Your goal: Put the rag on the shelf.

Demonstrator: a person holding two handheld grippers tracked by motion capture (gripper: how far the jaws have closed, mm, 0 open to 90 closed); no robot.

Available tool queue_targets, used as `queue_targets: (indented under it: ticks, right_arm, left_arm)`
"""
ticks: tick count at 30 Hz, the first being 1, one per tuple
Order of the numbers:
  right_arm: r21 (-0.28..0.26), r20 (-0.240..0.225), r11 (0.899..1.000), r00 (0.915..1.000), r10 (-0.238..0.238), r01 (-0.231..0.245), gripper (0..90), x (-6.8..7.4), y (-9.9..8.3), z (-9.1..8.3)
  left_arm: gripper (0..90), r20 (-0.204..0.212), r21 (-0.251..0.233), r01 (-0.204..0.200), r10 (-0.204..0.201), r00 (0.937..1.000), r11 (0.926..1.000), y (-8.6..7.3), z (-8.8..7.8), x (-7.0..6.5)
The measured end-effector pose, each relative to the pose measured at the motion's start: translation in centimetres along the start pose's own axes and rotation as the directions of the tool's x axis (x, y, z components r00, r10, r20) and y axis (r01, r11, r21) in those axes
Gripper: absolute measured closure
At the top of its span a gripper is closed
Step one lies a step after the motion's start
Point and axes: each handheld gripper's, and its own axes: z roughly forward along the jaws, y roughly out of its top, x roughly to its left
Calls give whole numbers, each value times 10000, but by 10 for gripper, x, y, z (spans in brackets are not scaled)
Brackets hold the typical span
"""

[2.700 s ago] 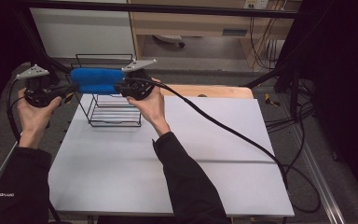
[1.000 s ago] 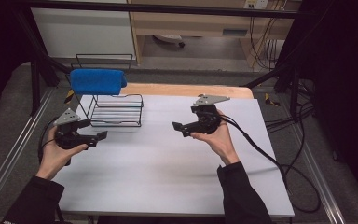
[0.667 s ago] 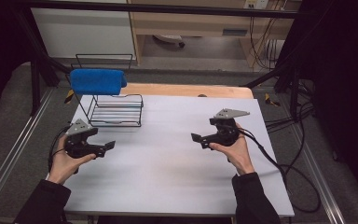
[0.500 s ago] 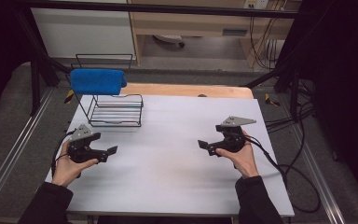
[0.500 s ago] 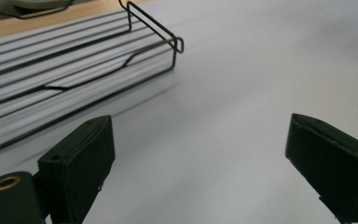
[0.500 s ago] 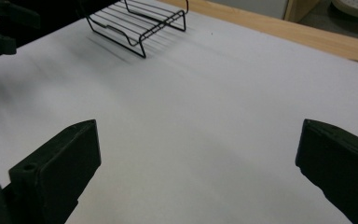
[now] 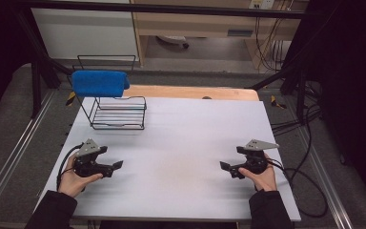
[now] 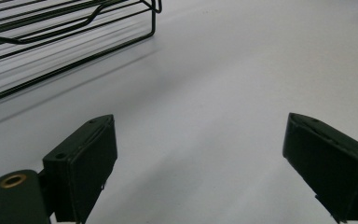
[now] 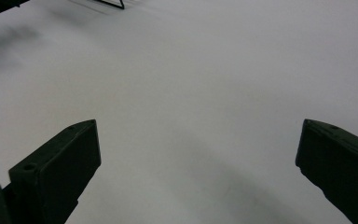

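Both tongs were held low over the near part of the bench point(image 7: 181, 143), well apart from each other and from the work. Left tongs point(image 7: 116, 165) were seen with jaws spread wide, nothing between them; in the left gripper view point(image 8: 209, 158) only bare white surface was framed between the two black pads. Right tongs point(image 7: 225, 166) likewise wide open and empty, confirmed in the right gripper view point(image 9: 198, 163).

The step in hand was judged to be a retreat to rest, with the towel already draped. To be done well: tongs kept level, jaws left open, cables kept off the rack, no sweep back toward the far-left corner where the wire could be snagged and the whole frame tipped.

Blue towel point(image 7: 100, 83) was located on the top rail of the black wire rack point(image 7: 119, 114), at the far-left of the bench. It was seen folded into a thick, roughly rectangular bundle, bright blue, nappy texture, hung over the rail and sagging slightly at the right end. It looked settled, not touched by either tongs. Rack base was seen sitting flat on the white surface; its near corner was also caught in the left gripper view point(image 8: 74, 42). Whether the towel hung evenly on the far side could not be told.
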Motion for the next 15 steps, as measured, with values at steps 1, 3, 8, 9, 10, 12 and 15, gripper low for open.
queue_targets:
  ticks: [1, 3, 8, 9, 10, 12, 15]
  right_arm:
    - [32, 25, 10000, 10000, 59, -59, 7, -2, -3, -2]
    - [74, 90, 10000, 9999, 61, -62, 7, -5, -10, -5]
    - [175, 124, 9992, 9993, 362, -364, 7, -10, -24, -10]
    - [180, 151, 9993, 9993, 329, -332, 7, -11, -25, -11]
    - [160, 136, 9993, 9993, 346, -348, 7, -11, -26, -13]
    - [71, 162, 9987, 9986, 497, -498, 7, -11, -28, -15]
    - [22, 198, 9987, 9985, 506, -506, 7, -11, -29, -16]
  left_arm:
    - [102, 16, 0, -3, 3, 10000, 10000, -1, 0, -1]
    - [102, -22, 19, -35, 35, 10000, 10000, -4, 0, -1]
    - [101, -54, 119, -134, 134, 9999, 9998, -11, 0, -3]
    - [101, -58, 134, -127, 128, 9999, 9998, -12, 0, -3]
    - [101, -62, 164, -153, 154, 9999, 9997, -13, 0, -3]
    - [102, -84, 208, -133, 135, 9999, 9997, -14, 1, -2]
    - [102, -66, 269, -184, 186, 9998, 9995, -16, 1, -2]
